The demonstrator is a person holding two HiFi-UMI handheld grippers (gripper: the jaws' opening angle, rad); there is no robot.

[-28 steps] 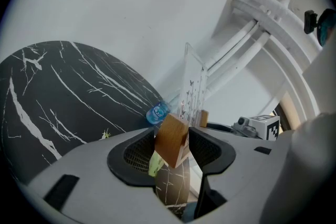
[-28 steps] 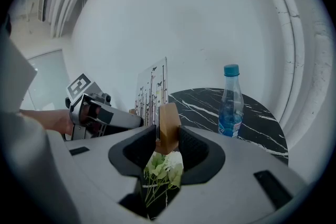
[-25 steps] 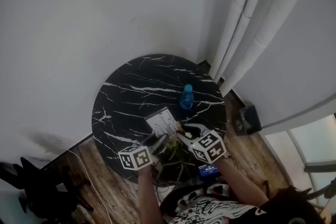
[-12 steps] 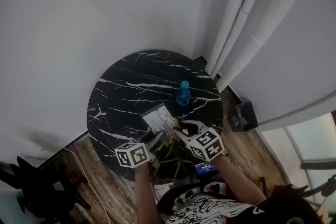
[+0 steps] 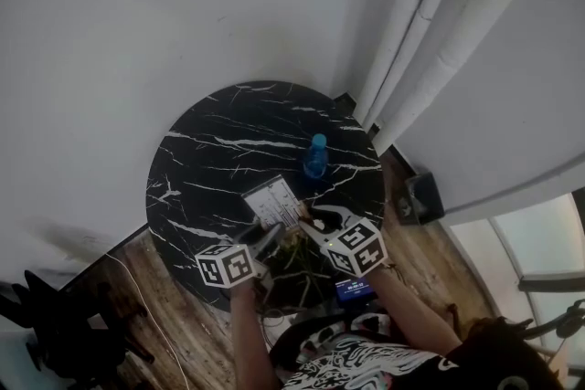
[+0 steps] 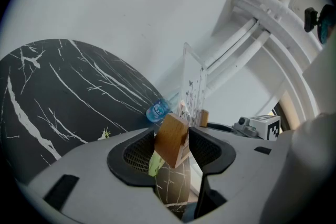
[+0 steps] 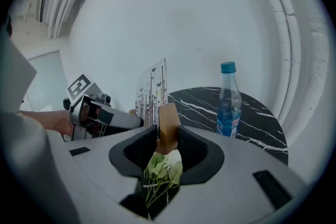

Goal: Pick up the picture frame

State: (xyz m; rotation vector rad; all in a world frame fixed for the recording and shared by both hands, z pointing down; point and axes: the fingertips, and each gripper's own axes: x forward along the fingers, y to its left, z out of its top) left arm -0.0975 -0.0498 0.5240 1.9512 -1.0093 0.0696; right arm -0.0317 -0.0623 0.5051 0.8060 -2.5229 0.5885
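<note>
Marble table (image 5: 210, 151) shifted left in view, picture frame (image 5: 271, 201) gripped, white wall (image 5: 137, 14), curtain (image 5: 439, 41)

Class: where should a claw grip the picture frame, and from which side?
Take the picture frame by its wooden end blocks, edge-on to the clear panel, as the left claw and right claw do. The blocks are thick and flat-faced; the panel is a thin sheet.
</note>
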